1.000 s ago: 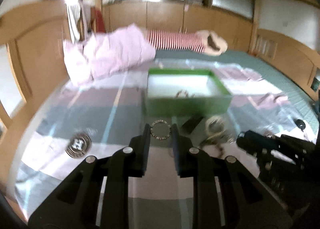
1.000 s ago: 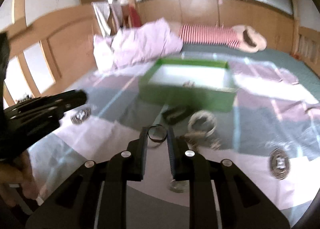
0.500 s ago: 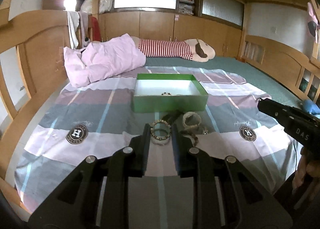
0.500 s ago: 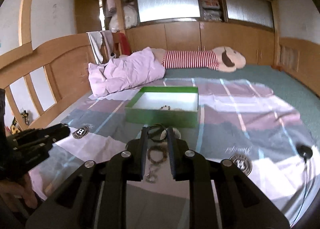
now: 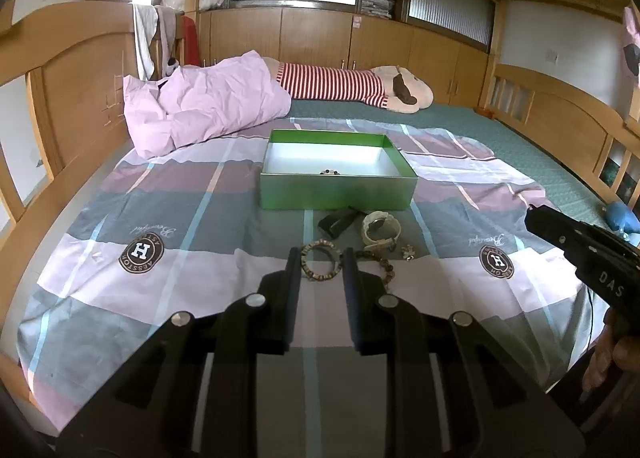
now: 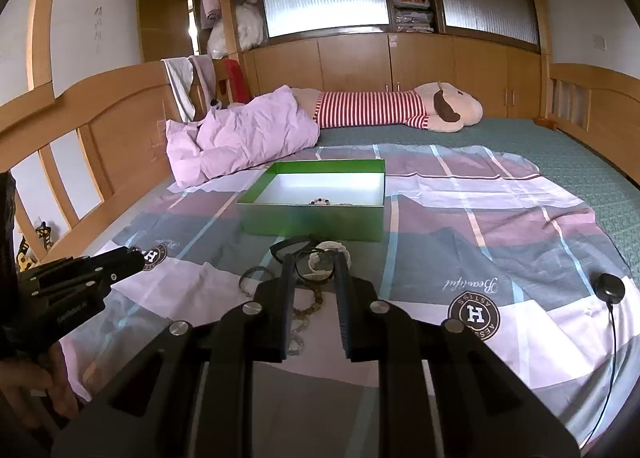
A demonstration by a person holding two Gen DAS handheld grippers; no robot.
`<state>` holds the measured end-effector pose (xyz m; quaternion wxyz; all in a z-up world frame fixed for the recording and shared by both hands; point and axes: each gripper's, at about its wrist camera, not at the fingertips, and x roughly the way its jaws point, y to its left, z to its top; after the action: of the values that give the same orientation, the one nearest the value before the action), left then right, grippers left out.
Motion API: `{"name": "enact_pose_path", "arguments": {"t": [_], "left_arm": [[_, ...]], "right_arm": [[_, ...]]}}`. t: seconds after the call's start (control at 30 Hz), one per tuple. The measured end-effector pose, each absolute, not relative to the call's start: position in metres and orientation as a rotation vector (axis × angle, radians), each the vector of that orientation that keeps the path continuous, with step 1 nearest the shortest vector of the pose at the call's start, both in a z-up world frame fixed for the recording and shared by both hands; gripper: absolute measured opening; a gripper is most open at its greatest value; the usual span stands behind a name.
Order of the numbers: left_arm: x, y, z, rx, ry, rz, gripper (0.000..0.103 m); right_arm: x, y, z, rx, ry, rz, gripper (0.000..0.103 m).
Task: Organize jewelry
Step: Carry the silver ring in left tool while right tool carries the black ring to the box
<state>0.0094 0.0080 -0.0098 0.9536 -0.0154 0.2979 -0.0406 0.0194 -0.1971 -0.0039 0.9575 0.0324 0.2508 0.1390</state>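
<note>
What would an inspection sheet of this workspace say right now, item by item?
Surface: checked sheet spread flat on a bed.
Job's things: green box open, beaded piece inside; white watch and loose beads on the sheet in front of the box.
Clutter: dark flat item beside the watch.
Grippers: left gripper shut on beaded bracelet; right gripper shut on thin black ring.
Cables: black puck with its cable on the sheet.
Surroundings: pink quilt, striped plush toy, wooden bed rail.

The box sits on the bedspread beyond the jaws. A watch lies between box and jaws, right of them. A bracelet lies in the box.
</note>
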Motion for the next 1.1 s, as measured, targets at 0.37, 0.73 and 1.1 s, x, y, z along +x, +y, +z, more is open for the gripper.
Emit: {"name": "enact_pose_path", "arguments": {"t": [0.37,0.73,1.1], "left_arm": [[0.0097,0.011,-0.0104,-0.034,0.614,-0.079,0.021],[0.0096,0.0114,-0.0106,-0.034,0.614,-0.08,0.021],[0.0099,0.0113,-0.0102,-0.03,0.613,-0.079,0.021]], "right_arm": [[0.0186,-0.1955,-0.0046,0.064,0.513,0.28,0.02],[0.0192,-0.194,-0.0072,0.058,0.514,0.278,0.02],[0.0212,-0.1964,-0.0109,0.054,0.52,0.282,0.02]]}}
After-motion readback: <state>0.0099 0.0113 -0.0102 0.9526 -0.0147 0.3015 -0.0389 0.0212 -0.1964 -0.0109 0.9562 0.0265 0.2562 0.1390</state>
